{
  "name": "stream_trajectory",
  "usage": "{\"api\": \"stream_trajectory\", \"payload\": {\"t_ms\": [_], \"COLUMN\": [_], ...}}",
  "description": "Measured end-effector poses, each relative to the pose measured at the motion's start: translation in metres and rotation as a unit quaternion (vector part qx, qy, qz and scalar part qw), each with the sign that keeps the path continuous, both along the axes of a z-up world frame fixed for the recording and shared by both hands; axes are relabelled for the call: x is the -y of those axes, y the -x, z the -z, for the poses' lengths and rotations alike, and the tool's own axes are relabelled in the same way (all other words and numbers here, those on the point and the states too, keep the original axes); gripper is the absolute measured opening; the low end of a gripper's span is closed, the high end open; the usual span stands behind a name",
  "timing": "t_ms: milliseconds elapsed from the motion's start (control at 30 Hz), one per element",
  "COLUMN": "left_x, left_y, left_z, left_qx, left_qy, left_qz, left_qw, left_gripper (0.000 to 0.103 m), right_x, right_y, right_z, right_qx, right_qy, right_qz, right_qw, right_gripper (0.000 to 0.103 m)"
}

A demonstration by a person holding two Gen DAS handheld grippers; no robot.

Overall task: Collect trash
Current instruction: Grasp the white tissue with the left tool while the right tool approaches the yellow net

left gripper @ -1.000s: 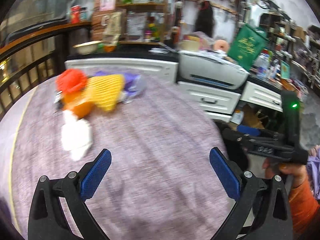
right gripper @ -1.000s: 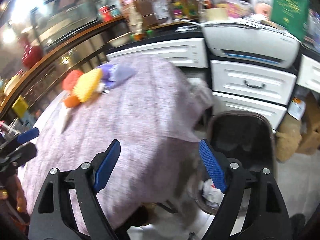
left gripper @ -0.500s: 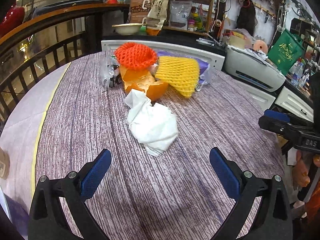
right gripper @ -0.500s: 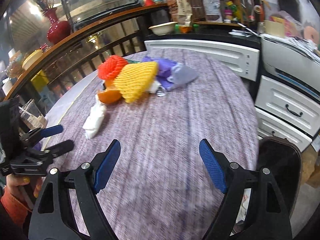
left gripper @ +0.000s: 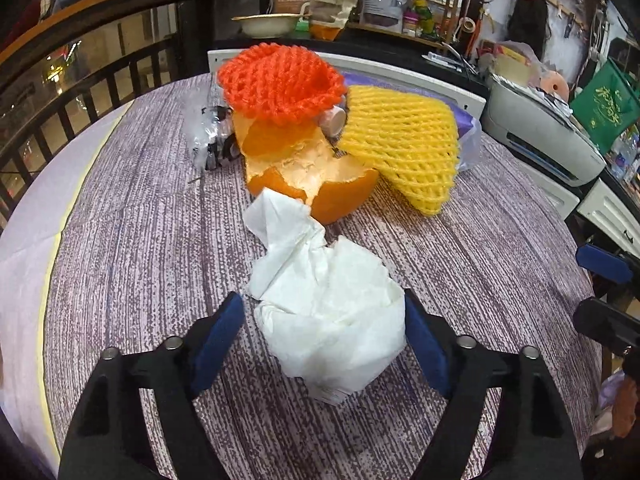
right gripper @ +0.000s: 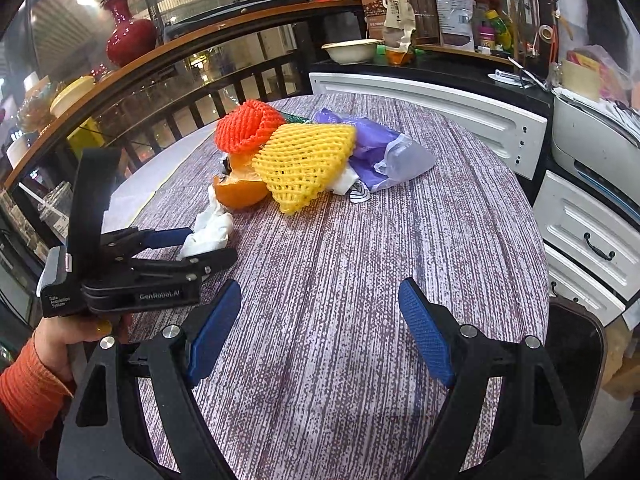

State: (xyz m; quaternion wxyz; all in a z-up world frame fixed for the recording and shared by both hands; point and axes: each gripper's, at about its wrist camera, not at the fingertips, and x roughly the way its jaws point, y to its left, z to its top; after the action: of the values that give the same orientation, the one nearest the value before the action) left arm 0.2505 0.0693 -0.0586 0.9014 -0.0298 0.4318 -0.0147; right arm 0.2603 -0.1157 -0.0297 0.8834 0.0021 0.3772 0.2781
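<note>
A crumpled white tissue [left gripper: 328,320] lies on the purple-streaked round table [left gripper: 120,240], in front of an orange peel [left gripper: 312,176], an orange foam net [left gripper: 280,84] and a yellow foam net [left gripper: 404,144]. My left gripper [left gripper: 322,300] straddles the tissue and its jaws are closing; the right pad touches the paper, the left pad stands just clear. The right wrist view shows the left gripper [right gripper: 210,246] around the tissue [right gripper: 210,228]. My right gripper [right gripper: 320,286] hovers open over bare table [right gripper: 360,240], nothing between its fingers.
A purple plastic bag [right gripper: 384,148] and a clear wrapper [left gripper: 208,136] lie by the nets. A dark bin [right gripper: 576,344] stands off the table's right edge, beside white drawers [right gripper: 592,240]. A printer [left gripper: 540,136] and a dark railing [left gripper: 80,92] lie beyond.
My left gripper moved forward and down onto the tissue and its jaws narrowed around it. The right gripper swung from the bin over to the table top, still open.
</note>
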Motion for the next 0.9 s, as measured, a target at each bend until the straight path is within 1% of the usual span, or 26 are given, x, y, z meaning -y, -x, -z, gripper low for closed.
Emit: {"api": "stream_trajectory", "payload": {"t_ms": [33,67,133,167,200,233,333,467,533,600,667,733,800,900], "left_x": [-0.002,-0.004,-0.010,-0.012,-0.015,-0.017,-0.023,-0.023,-0.023,-0.023,-0.022,-0.023,-0.023,-0.024], "left_y": [0.001,0.002,0.006,0.008,0.010,0.012,0.021,0.033,0.041,0.046,0.052,0.058,0.063,0.068], "left_z": [-0.001,-0.003,-0.007,-0.008,-0.011,-0.013,-0.020,-0.029,-0.035,-0.039,-0.042,-0.045,-0.046,-0.046], "left_qx": [0.000,0.000,0.005,0.007,0.011,0.013,0.026,0.046,0.058,0.064,0.070,0.076,0.080,0.081], "left_qy": [0.005,0.011,0.024,0.029,0.032,0.036,0.047,0.047,0.048,0.058,0.062,0.065,0.068,0.072], "left_qz": [-0.001,-0.003,-0.010,-0.012,-0.015,-0.017,-0.023,-0.022,-0.021,-0.018,-0.014,-0.011,-0.009,-0.008], "left_qw": [1.0000,0.9999,0.9996,0.9995,0.9993,0.9991,0.9983,0.9976,0.9969,0.9961,0.9955,0.9949,0.9945,0.9941], "left_gripper": [0.061,0.057,0.042,0.038,0.030,0.025,0.023,0.021,0.020,0.020,0.020,0.020,0.021,0.021], "right_x": [-0.002,-0.004,-0.008,-0.010,-0.012,-0.014,-0.021,-0.035,-0.042,-0.049,-0.054,-0.059,-0.062,-0.066], "right_y": [-0.001,-0.002,-0.003,-0.005,-0.006,-0.008,-0.016,-0.030,-0.040,-0.049,-0.061,-0.075,-0.086,-0.103], "right_z": [0.000,0.000,-0.001,-0.002,-0.003,-0.003,-0.005,-0.007,-0.007,-0.006,-0.005,-0.004,-0.003,0.000], "right_qx": [0.000,0.000,0.002,0.004,0.005,0.006,0.001,0.006,0.009,0.007,0.004,-0.001,-0.010,-0.028], "right_qy": [0.002,0.003,0.006,0.006,0.006,0.005,0.000,0.007,0.009,0.011,0.013,0.011,0.004,-0.011], "right_qz": [-0.002,-0.004,-0.007,-0.009,-0.011,-0.012,-0.017,-0.014,-0.011,-0.006,0.000,0.009,0.015,0.027], "right_qw": [1.000,1.000,1.000,1.000,1.000,1.000,1.000,1.000,1.000,1.000,1.000,1.000,1.000,0.999], "right_gripper": [0.080,0.080,0.080,0.080,0.080,0.080,0.080,0.080,0.077,0.074,0.070,0.069,0.068,0.065]}}
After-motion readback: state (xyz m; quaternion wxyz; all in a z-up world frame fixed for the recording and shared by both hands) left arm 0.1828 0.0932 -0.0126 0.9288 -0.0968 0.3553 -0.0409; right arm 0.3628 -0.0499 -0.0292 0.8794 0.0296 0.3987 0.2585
